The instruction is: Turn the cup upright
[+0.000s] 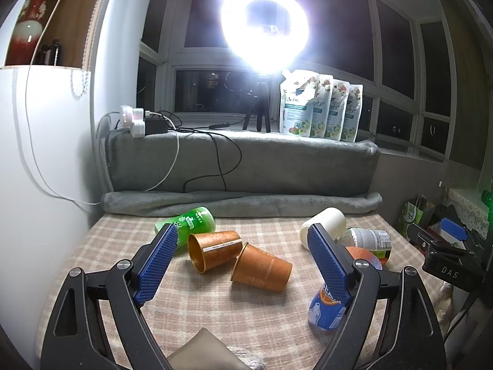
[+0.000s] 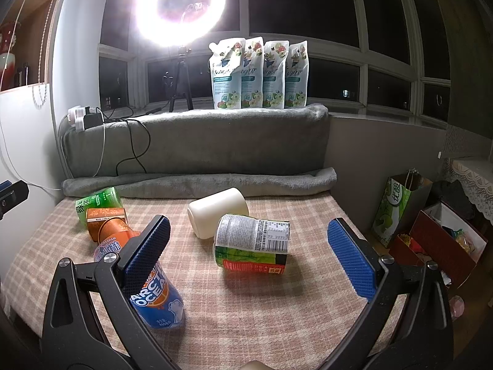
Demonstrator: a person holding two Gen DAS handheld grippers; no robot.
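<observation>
Both grippers hang above the checked surface (image 1: 101,246), none of the cups touched yet — step in hand reads as approach and target selection. Left gripper (image 1: 242,236): fingers spread wide, nothing between them. Framed in that gap at frame centre lie two orange paper cups on their sides: near orange cup (image 1: 262,268), mouth toward the left, and far orange cup (image 1: 214,249) just behind it, rims close or touching (cannot tell which). Green cup (image 1: 188,220) lies behind those, white cup (image 1: 323,223) at centre right. Right gripper (image 2: 248,236): fingers also spread, empty; the labelled cup (image 2: 252,243) lies on its side between them at frame centre, with the blue Arctic Ocean cup (image 2: 160,302) at lower left, partly behind the left finger. Judgement: next move calls for lowering over one cup's wall, pinching lightly — paper will crush — then rotating the mouth up.
</observation>
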